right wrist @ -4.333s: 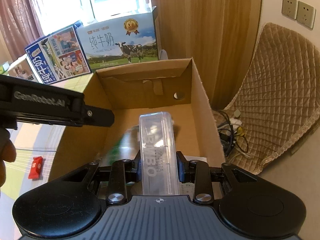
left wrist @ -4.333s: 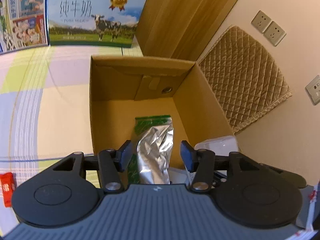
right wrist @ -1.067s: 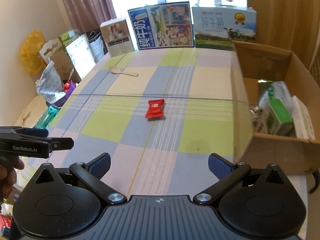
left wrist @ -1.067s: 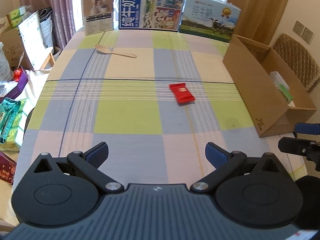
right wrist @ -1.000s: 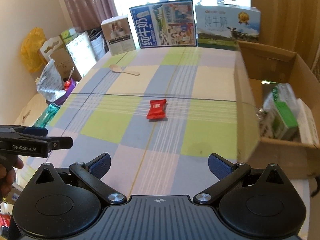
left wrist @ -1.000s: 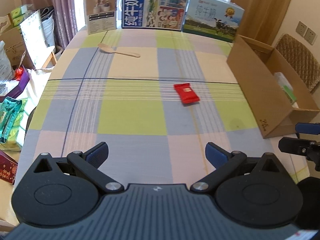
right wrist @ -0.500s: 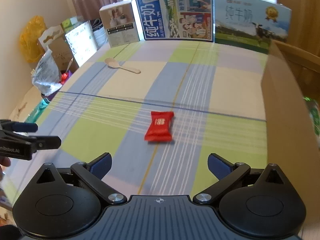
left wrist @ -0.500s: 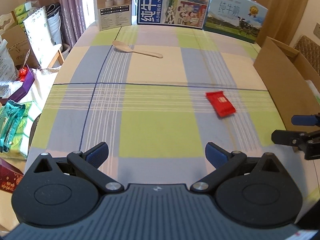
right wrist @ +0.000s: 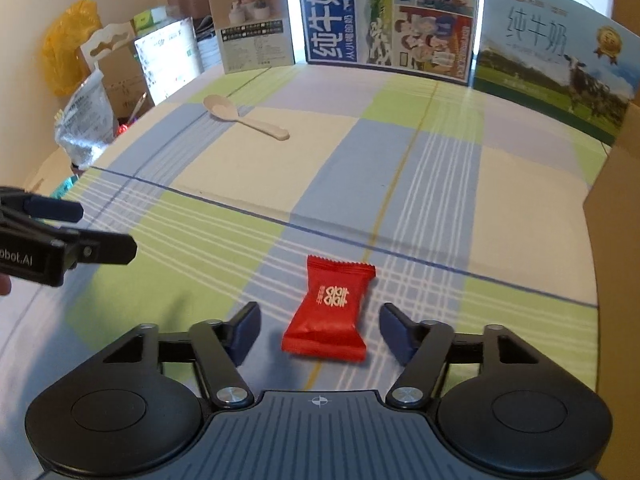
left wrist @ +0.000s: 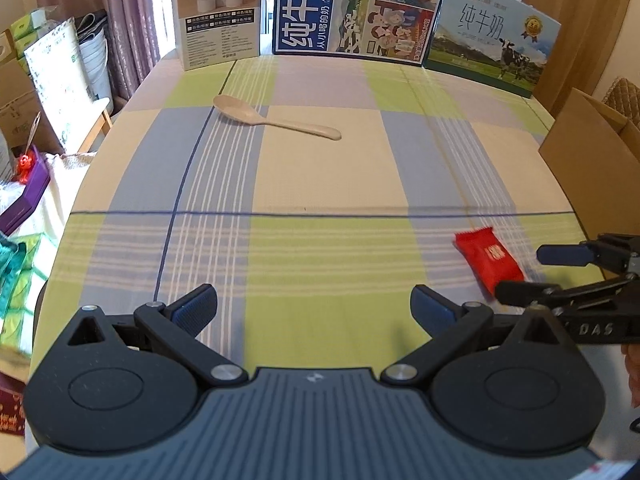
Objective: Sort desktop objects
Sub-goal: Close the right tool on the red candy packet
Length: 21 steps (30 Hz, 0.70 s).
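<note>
We've got the right gripper [right wrist: 320, 330] sitting low over the checked tablecloth [right wrist: 400, 184] with its 2 fingers spread wide, and the red candy packet [right wrist: 330, 310] lies flat on the cloth right between the fingertips, not touched by either one as far as we can see. From the left wrist view that same red candy packet [left wrist: 488, 258] is off to the right, near the table's right edge, with the right gripper [left wrist: 536, 274] coming in beside it. The left gripper [left wrist: 314, 306] is also wide apart and holding nothing, hovering over the near part of the cloth well to the left of the packet; in the right wrist view it pokes in from the left edge [right wrist: 104, 232]. Farther back on the left side a cream plastic spoon [left wrist: 272, 120] lies flat on the cloth, bowl pointing left, well apart from the candy. The cardboard box [left wrist: 592, 152] stands at the right edge of the table, and we only catch its outer wall and a bit of rim, so we can't tell what's inside. Along the far edge 3 cartons stand upright in a row: a white product box [left wrist: 218, 14] on the left, a blue milk carton [left wrist: 352, 6] in the middle, and a milk carton with a cow picture [left wrist: 492, 44] on the right.
</note>
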Tool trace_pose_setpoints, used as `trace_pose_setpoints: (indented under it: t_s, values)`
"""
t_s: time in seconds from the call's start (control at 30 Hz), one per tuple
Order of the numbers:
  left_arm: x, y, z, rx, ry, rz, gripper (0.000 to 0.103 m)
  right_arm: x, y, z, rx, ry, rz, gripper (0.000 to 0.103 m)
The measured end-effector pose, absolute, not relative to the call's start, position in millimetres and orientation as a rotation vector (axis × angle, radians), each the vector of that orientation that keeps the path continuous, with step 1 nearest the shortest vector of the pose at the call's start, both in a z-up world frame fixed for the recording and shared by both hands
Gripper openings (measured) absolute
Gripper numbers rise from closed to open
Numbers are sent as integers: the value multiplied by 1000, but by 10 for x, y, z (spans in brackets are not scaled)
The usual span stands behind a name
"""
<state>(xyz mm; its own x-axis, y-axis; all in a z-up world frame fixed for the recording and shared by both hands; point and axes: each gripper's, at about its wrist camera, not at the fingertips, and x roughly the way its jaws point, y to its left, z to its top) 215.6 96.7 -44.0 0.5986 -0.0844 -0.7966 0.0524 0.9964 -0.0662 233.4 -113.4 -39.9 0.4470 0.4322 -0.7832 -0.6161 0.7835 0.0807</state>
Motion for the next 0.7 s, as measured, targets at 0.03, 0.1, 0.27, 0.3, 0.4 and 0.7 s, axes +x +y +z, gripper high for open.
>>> trace_pose_setpoints:
  t_s: [0.03, 0.1, 0.27, 0.3, 0.4, 0.7]
  values:
    - [2195, 974, -463, -37, 926, -81, 101, 2346, -1113, -426, -235, 896, 654, 55]
    - [2262, 988, -519, -38, 928, -82, 101, 2357, -1081, -479, -255, 894, 639, 51]
    - [2359, 1021, -645, -43, 932, -96, 99, 2335, -1063, -542, -282, 873, 631, 40]
    - [2376, 1020, -663, -43, 932, -97, 99, 2335, -1065, -545, -283, 870, 632, 39]
    - [2429, 1030, -705, -44, 935, -100, 98, 2335, -1058, -548, -294, 862, 637, 36]
    - [2581, 1095, -745, -50, 926, -97, 98, 2421, -999, -487, -312, 830, 651, 26]
